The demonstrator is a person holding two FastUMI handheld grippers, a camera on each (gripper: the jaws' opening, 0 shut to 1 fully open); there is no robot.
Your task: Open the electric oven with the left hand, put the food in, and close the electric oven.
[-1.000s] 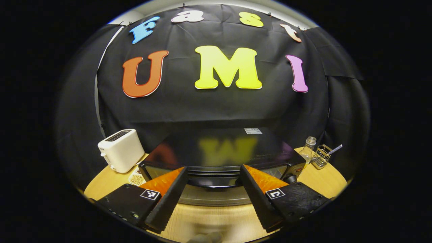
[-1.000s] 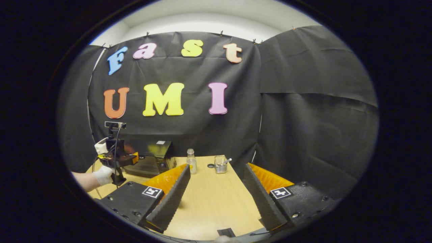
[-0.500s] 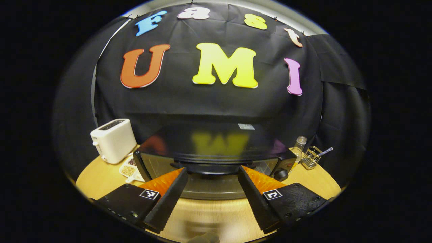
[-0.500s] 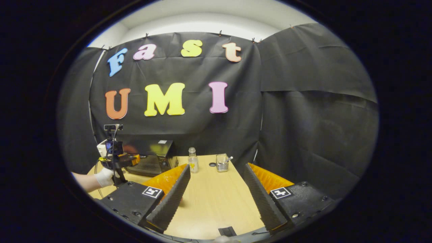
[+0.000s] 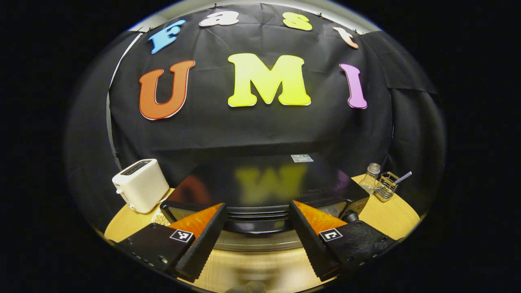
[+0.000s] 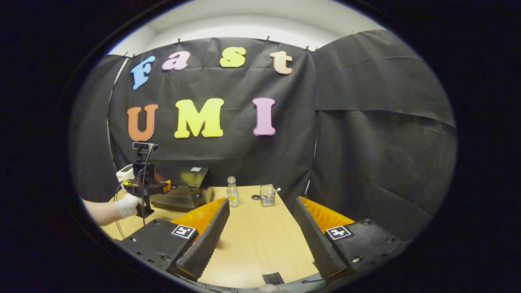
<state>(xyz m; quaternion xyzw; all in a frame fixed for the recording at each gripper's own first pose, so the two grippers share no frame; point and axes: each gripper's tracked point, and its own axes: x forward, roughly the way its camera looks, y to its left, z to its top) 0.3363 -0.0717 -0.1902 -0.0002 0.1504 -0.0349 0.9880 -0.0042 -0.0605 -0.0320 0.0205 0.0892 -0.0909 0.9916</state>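
Observation:
The black electric oven (image 5: 260,183) stands right in front of my left gripper (image 5: 256,206), its door shut. The gripper is open, and its fingers frame the dark door handle (image 5: 252,225) without touching it. A plate of food (image 5: 160,220) peeks out at the oven's left front corner, mostly hidden behind my left finger. In the right gripper view, a gloved hand (image 6: 127,205) holds the left gripper (image 6: 145,188) up against the front of the oven (image 6: 183,188). My right gripper (image 6: 260,201) hangs open above the wooden table (image 6: 252,244), holding nothing.
A white toaster (image 5: 140,185) stands left of the oven. To its right are a small glass bottle (image 5: 371,179) and a wire basket (image 5: 386,186), which appear as the bottle (image 6: 232,195) and basket (image 6: 267,196) in the right gripper view.
My left gripper dipped toward the oven door half a second ago and has come back up a little. The right gripper has barely moved. Both stay open.

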